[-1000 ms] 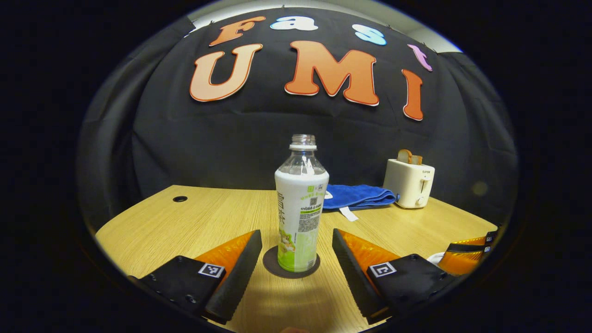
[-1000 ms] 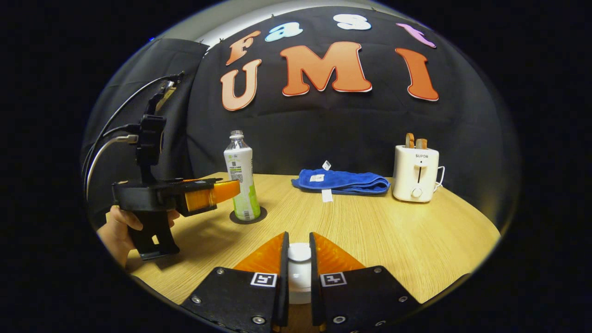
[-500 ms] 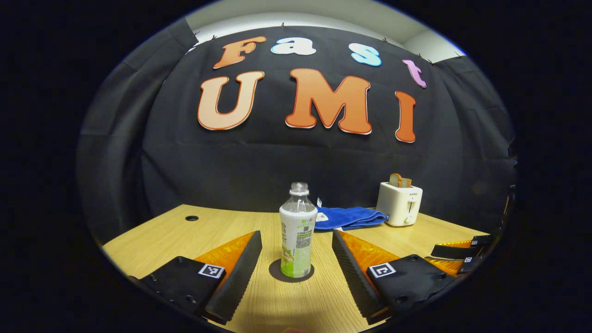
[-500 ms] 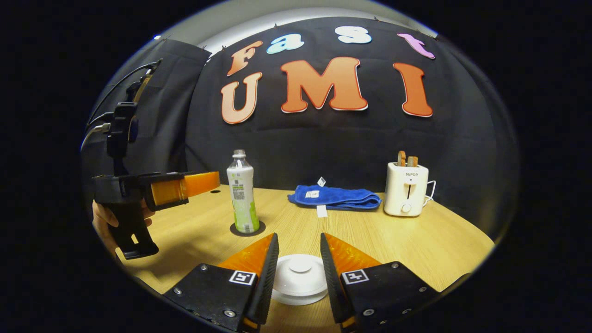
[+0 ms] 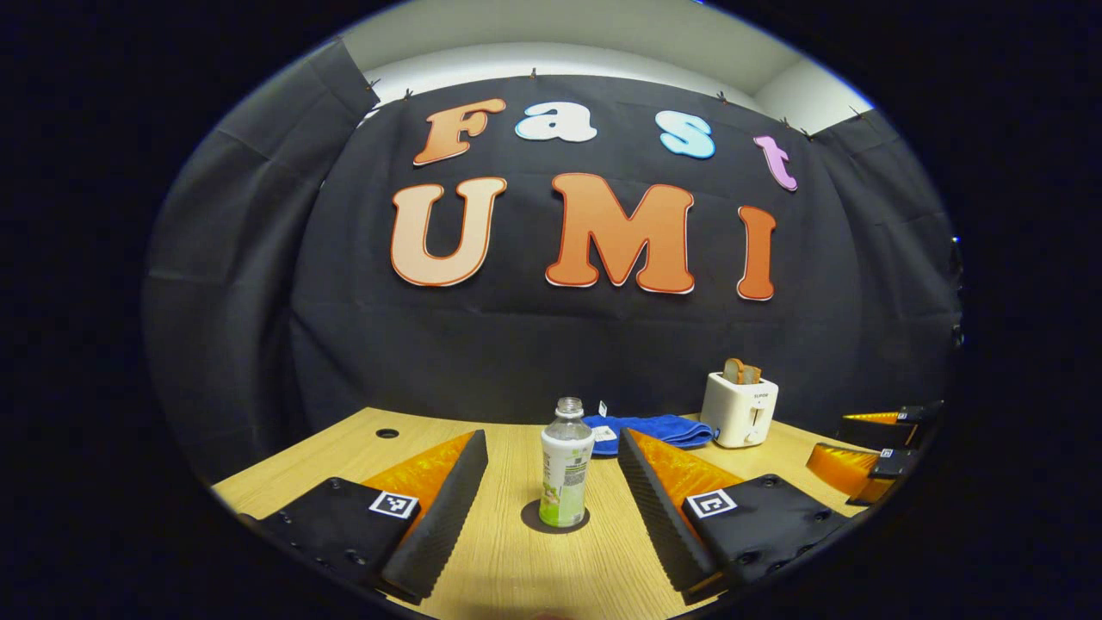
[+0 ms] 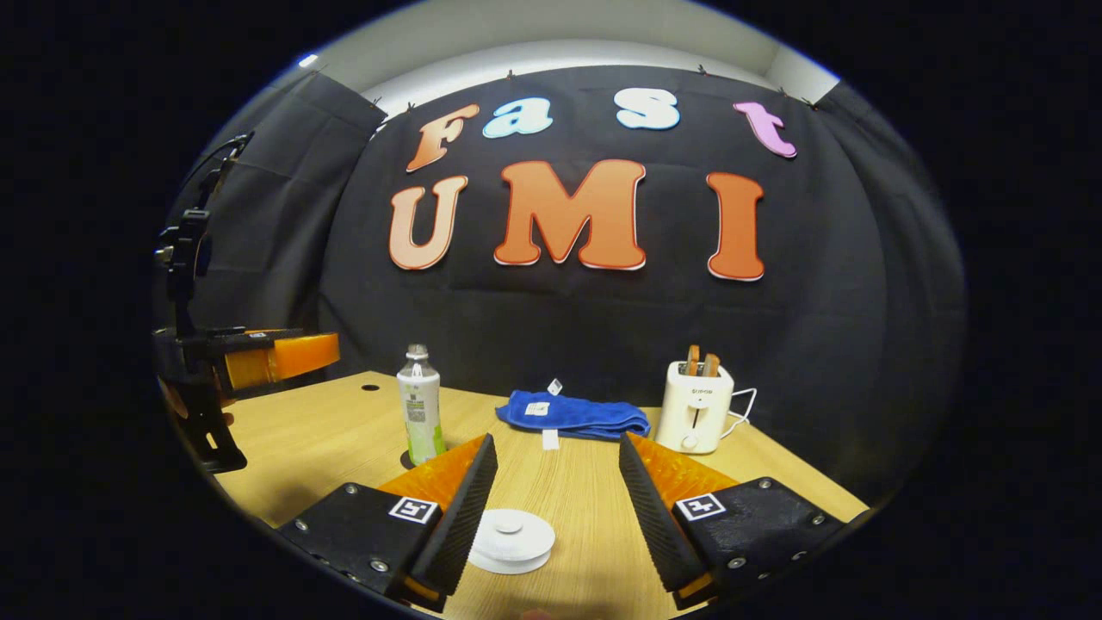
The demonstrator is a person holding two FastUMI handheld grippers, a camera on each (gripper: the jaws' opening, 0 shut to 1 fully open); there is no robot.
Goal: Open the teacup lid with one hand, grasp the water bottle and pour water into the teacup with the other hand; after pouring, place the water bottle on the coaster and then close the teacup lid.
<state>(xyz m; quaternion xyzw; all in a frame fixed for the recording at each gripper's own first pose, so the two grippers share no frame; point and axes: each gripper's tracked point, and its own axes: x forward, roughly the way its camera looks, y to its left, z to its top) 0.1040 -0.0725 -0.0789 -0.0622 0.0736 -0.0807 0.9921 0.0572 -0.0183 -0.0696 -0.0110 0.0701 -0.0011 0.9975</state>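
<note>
On the wooden table (image 5: pixel 482 568), in the left gripper view, the left gripper (image 5: pixel 551 443) is seen with fingers spread wide, nothing held. Between the two fingers, but farther off and not touched, the water bottle (image 5: pixel 566 472) is stood upright, uncapped, on the dark round coaster (image 5: pixel 529 519). Behind the bottle, to the right, a folded blue towel (image 5: pixel 663 428) is laid near the booth wall, w/ a white toaster (image 5: pixel 739 410) just beside it, bread slices in the slots. At the far right edge the right gripper (image 5: pixel 852 443) is seen from the side, fingers apart.

In the right gripper view, the left gripper (image 6: pixel 331 351) is held above the table's left edge, well apart from the bottle. The water bottle (image 6: pixel 420 415) is seen upright behind the near left finger; the coaster is mostly hidden by that finger. The right gripper (image 6: pixel 555 448) is spread wide, empty. The white teacup lid (image 6: pixel 511 538) is seated low between the fingers, nearer the left one; contact w/ that finger cannot be told. The cup body under the lid is not discernible. Towel (image 6: pixel 572 415) and toaster (image 6: pixel 696 406) are placed at rear centre-right, a cord (image 6: pixel 742 398) running off the toaster's right side.
</note>
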